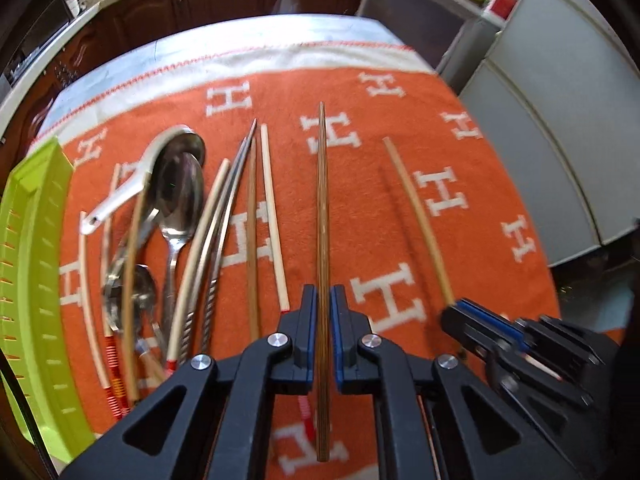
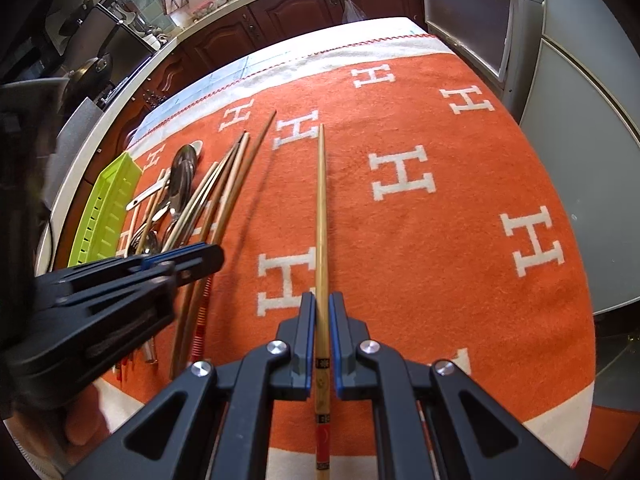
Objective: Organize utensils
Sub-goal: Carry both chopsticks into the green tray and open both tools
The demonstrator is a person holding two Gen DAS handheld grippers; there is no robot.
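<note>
The left gripper [image 1: 324,300] holds a dark chopstick [image 1: 322,200]; the right gripper [image 2: 322,308] holds a pale chopstick [image 2: 321,208]. The green tray [image 1: 36,240] at the counter's left edge looks empty, and most utensils [image 1: 176,220] remain beside it.

Blanket [image 1: 400,208] covers table. Tray [image 1: 28,260] at its left edge. Right of tray, pile of spoons [image 1: 178,196] and chopsticks [image 1: 272,216]. Further right, one chopstick [image 1: 322,208] in left gripper [image 1: 323,300], another chopstick [image 2: 321,216] in right gripper [image 2: 322,308]. Cabinets [image 2: 304,8] behind.
</note>
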